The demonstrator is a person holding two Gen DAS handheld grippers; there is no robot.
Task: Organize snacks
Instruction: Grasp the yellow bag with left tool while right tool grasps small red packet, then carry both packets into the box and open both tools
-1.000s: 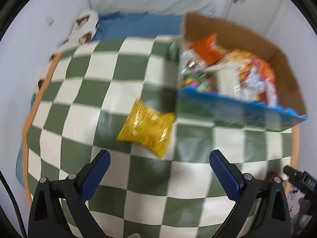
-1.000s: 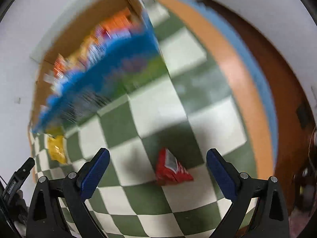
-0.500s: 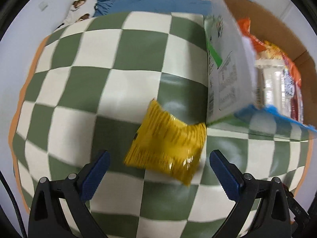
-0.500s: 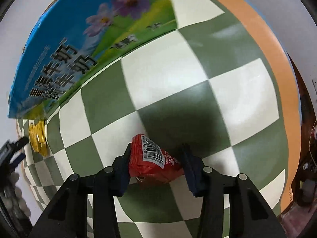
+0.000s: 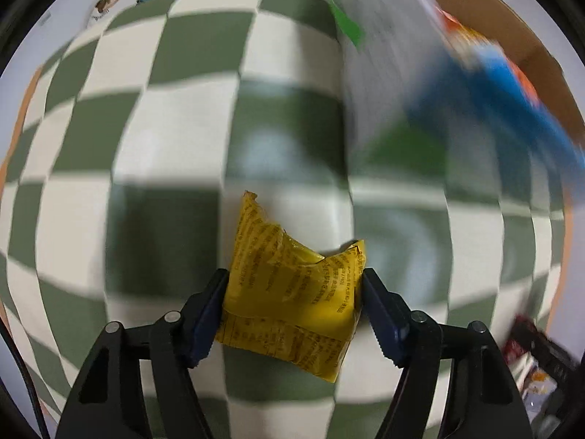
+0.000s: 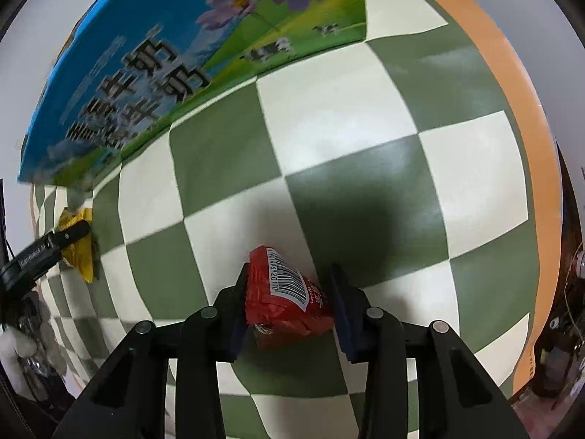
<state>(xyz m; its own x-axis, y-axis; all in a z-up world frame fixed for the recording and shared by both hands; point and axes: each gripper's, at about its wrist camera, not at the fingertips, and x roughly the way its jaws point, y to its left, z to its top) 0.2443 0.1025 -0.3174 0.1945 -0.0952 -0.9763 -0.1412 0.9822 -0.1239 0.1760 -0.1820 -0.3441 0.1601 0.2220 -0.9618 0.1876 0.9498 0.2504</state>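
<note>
We see a green-and-white checked cloth [image 6: 329, 109] with a cardboard box [image 5: 519, 36] of snacks on it, its printed side blue and green; the contents are blurred. A crumpled yellow packet [image 5: 292, 292] lies on the cloth by the box, between the closing jaws of the left tongs [image 5: 294, 307], both pads touching it. The right tongs [image 6: 289, 307] are clenched on a small red packet [image 6: 285, 300] with a barcode, on the cloth.
</note>
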